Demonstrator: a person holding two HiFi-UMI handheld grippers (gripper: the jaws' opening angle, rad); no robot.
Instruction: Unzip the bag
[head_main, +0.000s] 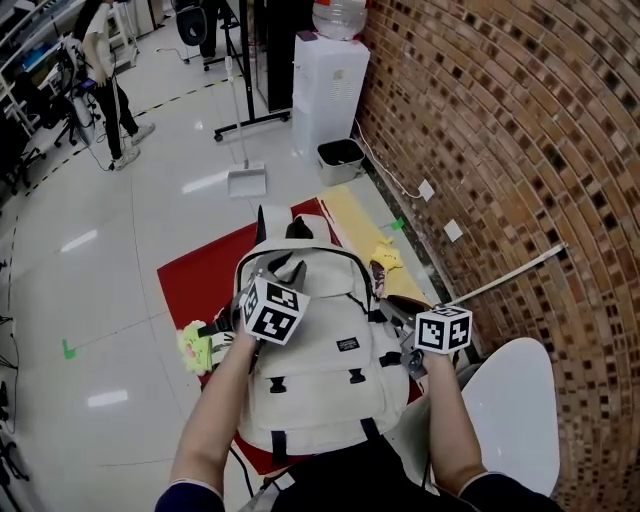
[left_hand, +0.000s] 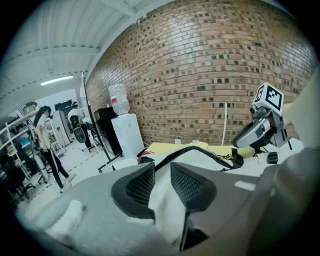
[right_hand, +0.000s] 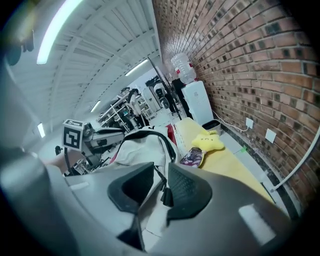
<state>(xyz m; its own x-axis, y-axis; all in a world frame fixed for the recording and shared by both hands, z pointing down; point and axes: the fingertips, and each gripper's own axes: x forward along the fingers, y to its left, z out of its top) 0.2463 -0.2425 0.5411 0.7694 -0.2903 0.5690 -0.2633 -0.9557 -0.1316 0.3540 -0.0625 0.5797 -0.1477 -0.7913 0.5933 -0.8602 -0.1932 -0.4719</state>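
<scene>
Red mat (head_main: 195, 270). White bag (head_main: 320, 350) lies flat on it, top toward 12 o'clock. Left gripper (left_hand: 161, 175) at bag's 9 o'clock: jaws opening, fold of bag cloth between them. Right gripper (right_hand: 161, 171) at 3 o'clock: jaws nipped on black pull (right_hand: 165, 197).

Bright, even indoor light falls from ceiling tube lamps (right_hand: 55, 27), leaving pale glare patches on the glossy floor (head_main: 85, 240) and only soft shadows beside the bag (head_main: 320, 370). Both gripper views bow strongly, with black corners and a blurred near foreground.
</scene>
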